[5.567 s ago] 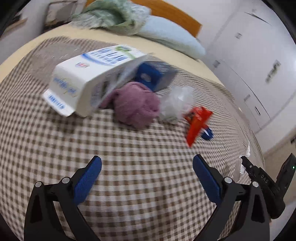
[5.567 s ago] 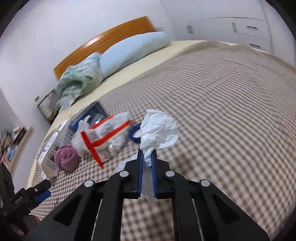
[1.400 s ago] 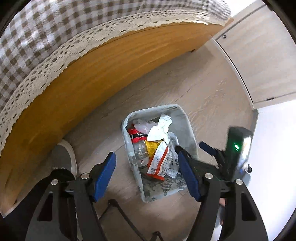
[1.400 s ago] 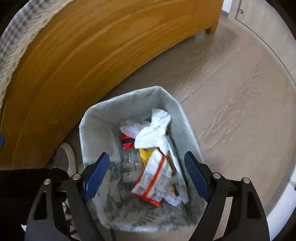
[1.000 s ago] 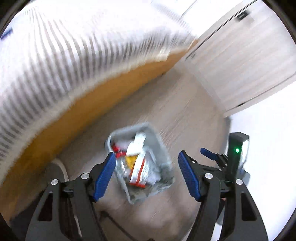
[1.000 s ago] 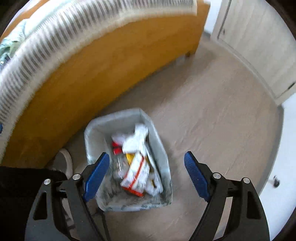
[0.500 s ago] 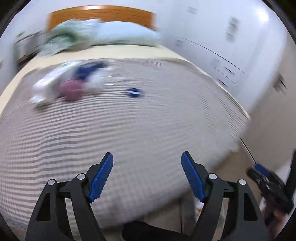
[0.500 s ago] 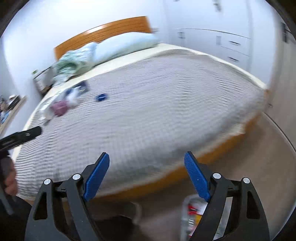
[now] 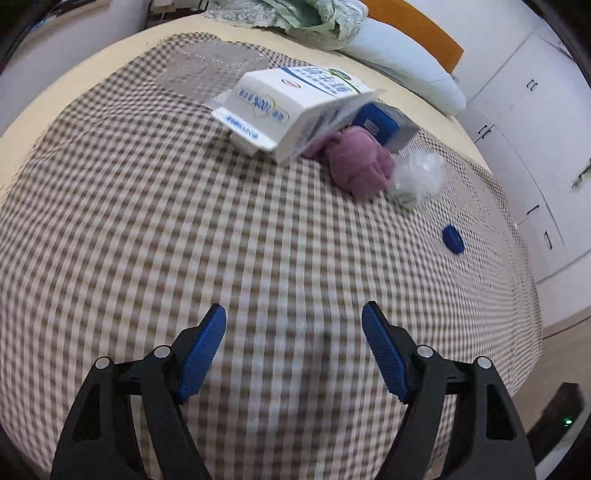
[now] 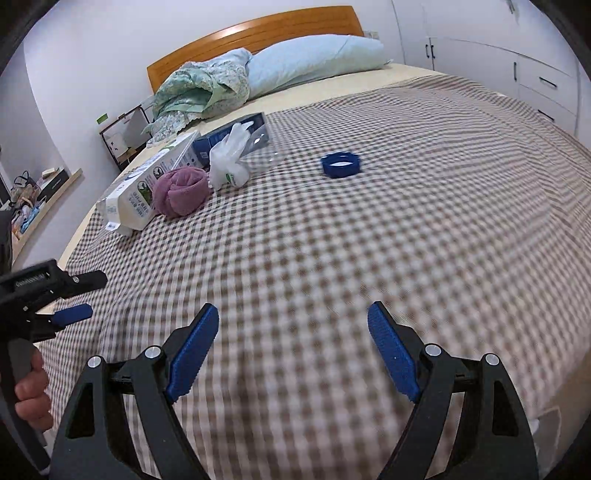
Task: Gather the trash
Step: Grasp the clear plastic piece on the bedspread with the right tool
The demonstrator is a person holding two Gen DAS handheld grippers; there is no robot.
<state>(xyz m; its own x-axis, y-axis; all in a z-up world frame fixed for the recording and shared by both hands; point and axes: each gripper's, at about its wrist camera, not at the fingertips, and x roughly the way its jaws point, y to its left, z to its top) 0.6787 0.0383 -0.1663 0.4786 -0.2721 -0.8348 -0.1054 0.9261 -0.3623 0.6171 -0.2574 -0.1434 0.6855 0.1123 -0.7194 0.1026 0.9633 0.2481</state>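
Note:
On the checked bedspread (image 9: 184, 221) lie a white milk carton (image 9: 291, 107), a purple cloth ball (image 9: 360, 166), a crumpled clear plastic bag (image 9: 417, 177), a blue box (image 9: 384, 122) and a blue ring-shaped lid (image 9: 452, 239). My left gripper (image 9: 293, 332) is open and empty above the near part of the bed. My right gripper (image 10: 291, 328) is open and empty, well short of the blue lid (image 10: 340, 164). The carton (image 10: 147, 188), cloth ball (image 10: 181, 190) and plastic bag (image 10: 231, 158) lie far left in the right wrist view.
A pale blue pillow (image 10: 314, 62) and a green floral blanket (image 10: 199, 88) lie by the wooden headboard (image 10: 258, 29). White cabinets (image 9: 524, 122) line the right wall. The left gripper and the hand holding it (image 10: 29, 387) show at the left edge of the right wrist view.
Both open grippers have swung up from the trash bin on the floor to above the bed. The white tissue and the red wrapper are gone from the bed and lie in the bin.

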